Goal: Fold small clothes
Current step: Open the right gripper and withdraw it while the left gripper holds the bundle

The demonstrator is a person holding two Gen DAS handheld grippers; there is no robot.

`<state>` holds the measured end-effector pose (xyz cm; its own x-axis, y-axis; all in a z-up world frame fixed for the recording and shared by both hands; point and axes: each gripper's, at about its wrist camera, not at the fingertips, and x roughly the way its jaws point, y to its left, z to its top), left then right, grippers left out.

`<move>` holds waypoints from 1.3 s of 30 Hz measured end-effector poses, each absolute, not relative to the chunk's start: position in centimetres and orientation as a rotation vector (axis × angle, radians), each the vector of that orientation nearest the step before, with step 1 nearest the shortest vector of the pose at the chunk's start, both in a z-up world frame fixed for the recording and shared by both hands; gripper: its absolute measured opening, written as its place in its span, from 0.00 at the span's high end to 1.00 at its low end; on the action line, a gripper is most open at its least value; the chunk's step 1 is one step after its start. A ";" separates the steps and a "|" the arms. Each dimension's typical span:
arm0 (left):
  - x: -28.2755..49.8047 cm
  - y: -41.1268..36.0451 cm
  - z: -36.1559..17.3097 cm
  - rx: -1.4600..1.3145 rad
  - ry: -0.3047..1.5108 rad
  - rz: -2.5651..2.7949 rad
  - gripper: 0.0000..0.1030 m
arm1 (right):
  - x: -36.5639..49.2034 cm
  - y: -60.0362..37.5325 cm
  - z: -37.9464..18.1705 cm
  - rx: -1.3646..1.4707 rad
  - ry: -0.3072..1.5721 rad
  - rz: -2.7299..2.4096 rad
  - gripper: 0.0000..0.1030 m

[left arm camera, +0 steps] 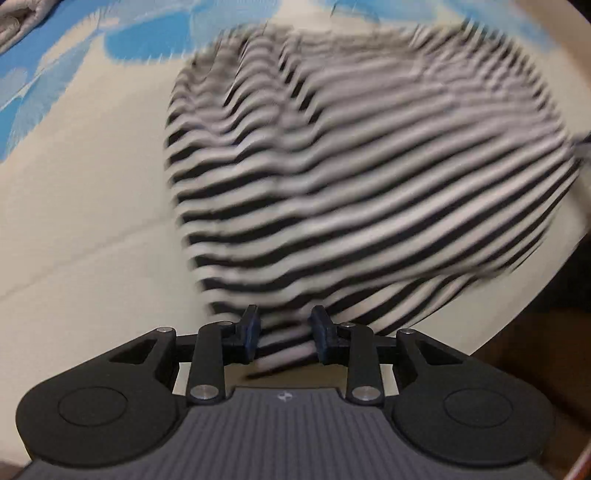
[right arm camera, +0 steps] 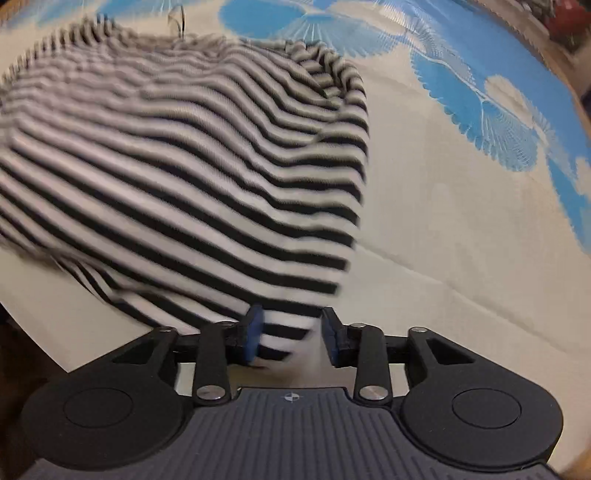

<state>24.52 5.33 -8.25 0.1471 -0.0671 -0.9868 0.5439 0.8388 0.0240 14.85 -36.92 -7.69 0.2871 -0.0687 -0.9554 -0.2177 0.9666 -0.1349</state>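
Observation:
A black-and-white striped garment [left arm camera: 351, 177] lies bunched on a cream and blue cloth-covered surface [left arm camera: 92, 184]; it is motion-blurred. Its near edge runs between the fingers of my left gripper [left arm camera: 284, 334], whose jaws stand a little apart with the fabric between them. In the right wrist view the same striped garment [right arm camera: 177, 177] fills the left half, and its near corner sits between the fingers of my right gripper [right arm camera: 293, 338], jaws also partly closed around the fabric. Whether the pads press the cloth firmly is hard to tell.
The cloth-covered surface [right arm camera: 461, 221] has blue flower prints [right arm camera: 498, 122] toward the back. Its front edge drops to a dark brown floor [left arm camera: 546, 350] on the right of the left wrist view. A pale quilted item [left arm camera: 18, 22] lies at the far left corner.

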 end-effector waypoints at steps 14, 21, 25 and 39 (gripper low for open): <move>26.9 13.7 -3.9 -0.084 1.289 -0.293 0.58 | 11.5 -42.5 3.4 0.106 0.769 -0.172 0.49; 27.9 14.2 -7.5 -0.202 1.330 -0.250 0.41 | 11.6 -42.9 2.6 0.131 0.801 -0.222 0.49; 28.5 15.4 -9.3 -0.386 1.355 -0.216 0.40 | 11.9 -42.9 2.2 0.140 0.810 -0.225 0.49; 30.9 11.6 -11.7 -0.445 1.374 -0.277 0.65 | 12.1 -43.6 1.5 0.121 0.844 -0.247 0.49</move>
